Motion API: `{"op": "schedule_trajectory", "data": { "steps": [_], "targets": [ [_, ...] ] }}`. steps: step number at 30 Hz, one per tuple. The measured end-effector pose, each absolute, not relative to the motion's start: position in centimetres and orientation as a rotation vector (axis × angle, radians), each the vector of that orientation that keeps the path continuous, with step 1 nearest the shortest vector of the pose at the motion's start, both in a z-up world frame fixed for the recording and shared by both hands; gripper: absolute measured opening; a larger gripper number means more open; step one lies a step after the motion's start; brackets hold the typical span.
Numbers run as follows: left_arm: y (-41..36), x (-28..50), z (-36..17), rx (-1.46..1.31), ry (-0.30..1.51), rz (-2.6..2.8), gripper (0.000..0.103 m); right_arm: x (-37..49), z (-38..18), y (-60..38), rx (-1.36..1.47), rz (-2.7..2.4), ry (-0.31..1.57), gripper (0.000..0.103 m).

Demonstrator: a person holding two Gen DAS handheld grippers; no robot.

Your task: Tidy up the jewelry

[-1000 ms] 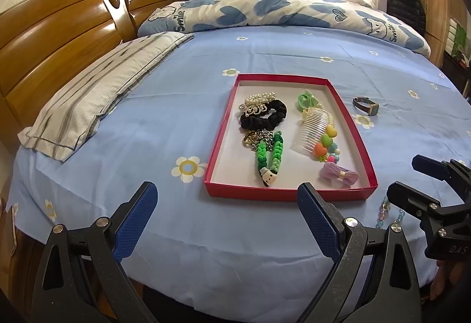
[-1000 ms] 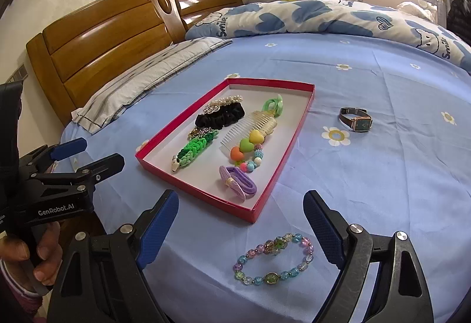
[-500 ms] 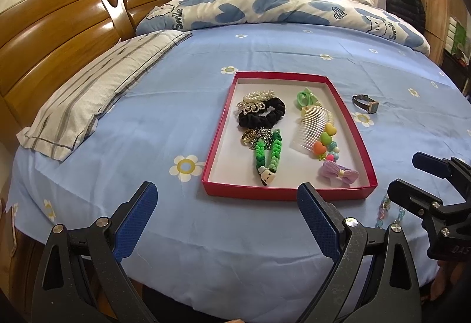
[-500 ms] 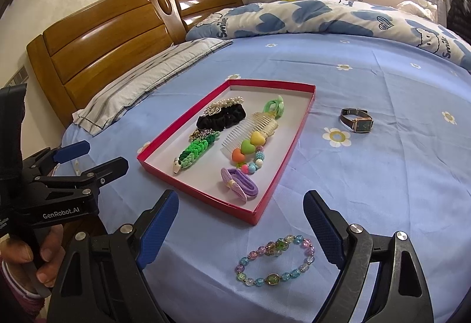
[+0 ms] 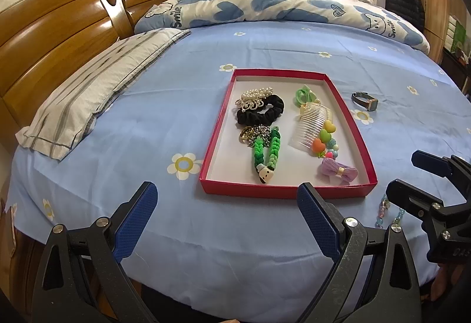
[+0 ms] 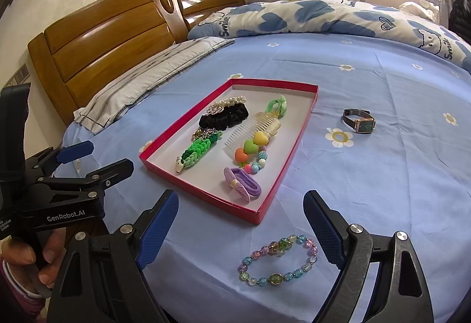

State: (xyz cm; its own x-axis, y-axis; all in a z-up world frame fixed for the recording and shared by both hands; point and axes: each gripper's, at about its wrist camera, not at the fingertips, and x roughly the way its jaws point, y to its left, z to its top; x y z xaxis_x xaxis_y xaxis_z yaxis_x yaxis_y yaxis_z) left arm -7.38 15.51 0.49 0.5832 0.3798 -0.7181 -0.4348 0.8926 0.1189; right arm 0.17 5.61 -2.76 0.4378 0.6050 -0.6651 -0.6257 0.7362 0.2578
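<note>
A: Right wrist view first: we see the bracelet (image 6: 278,259) lying flat on the blue sheet (image 6: 382,175), just in front of the near corner of the red tray (image 6: 273,196) and apart from it. It sits between the spread fingers of our right gripper (image 6: 240,220), which touches nothing.

B: We agree, the right jaws stand wide with only sheet and beads below them. In the left wrist view, the bracelet (image 5: 388,212) only peeks out behind the right gripper (image 5: 412,175).

A: Inside the tray (image 5: 288,192) we count a black scrunchie (image 5: 262,114) with a pearl clip (image 5: 256,94) at its far edge, a green braid (image 5: 266,153) with a small white head, a clear comb (image 5: 312,125), a string of hearts (image 5: 322,137), a purple bow (image 5: 338,171) near the front wall and a green tie (image 5: 304,94) at the back.

B: And the watch (image 6: 359,121) lies on the sheet to the right of the tray, well apart from it.

A: Our left gripper (image 5: 226,215) is also spread, empty, hovering over the bed's near edge in front of the tray. A hand (image 6: 32,255) grips its handle.

B: Further out we see a striped pillow (image 5: 88,93) by the wooden headboard (image 5: 59,37), and a heart-print quilt (image 5: 279,8) across the far side.
</note>
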Motion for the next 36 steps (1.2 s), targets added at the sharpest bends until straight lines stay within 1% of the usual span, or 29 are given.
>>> {"op": "schedule_trajectory", "data": {
  "steps": [36],
  "targets": [
    [15.49,-7.29,0.11,-0.058,0.826,0.488,0.096,0.31,-2.70,5.53,-0.025,0.768,0.814,0.089]
  ]
}}
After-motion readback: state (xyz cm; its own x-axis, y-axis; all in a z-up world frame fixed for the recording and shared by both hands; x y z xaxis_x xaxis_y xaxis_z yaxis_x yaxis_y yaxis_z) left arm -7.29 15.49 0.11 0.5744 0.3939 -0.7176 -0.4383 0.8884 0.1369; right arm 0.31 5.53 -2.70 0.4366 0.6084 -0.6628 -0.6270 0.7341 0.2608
